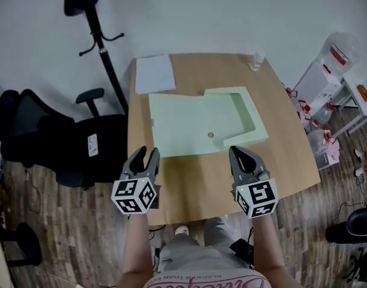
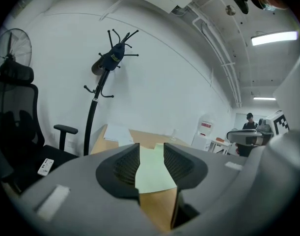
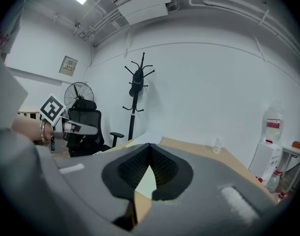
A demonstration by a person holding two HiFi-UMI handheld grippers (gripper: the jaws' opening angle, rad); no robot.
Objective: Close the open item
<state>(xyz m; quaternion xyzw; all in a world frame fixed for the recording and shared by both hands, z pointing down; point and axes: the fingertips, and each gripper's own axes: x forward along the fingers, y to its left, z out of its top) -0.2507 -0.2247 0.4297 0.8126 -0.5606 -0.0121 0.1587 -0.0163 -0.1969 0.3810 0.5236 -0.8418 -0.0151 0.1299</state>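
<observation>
Left gripper (image 1: 147, 153) hovers over the near-left edge of the wooden table (image 1: 201, 185), jaws parted with nothing between them; through the gap you see only the pale green case (image 1: 189, 122) lying ahead. That case is the open item. It is spread flat in the middle of the table, its long axis running left to right, with a broad flat flap on the left and a raised, walled section on the right. It sits straight ahead of both tools, beyond a bare strip of wood. The left one lines up with the flap's near-left corner, so it looks the better placed to lift that flap and swing it rightward. Right gripper (image 1: 236, 153) is clenched tip to tip on nothing, poised just short of the walled section's near edge — handy for steadying that side.
</observation>
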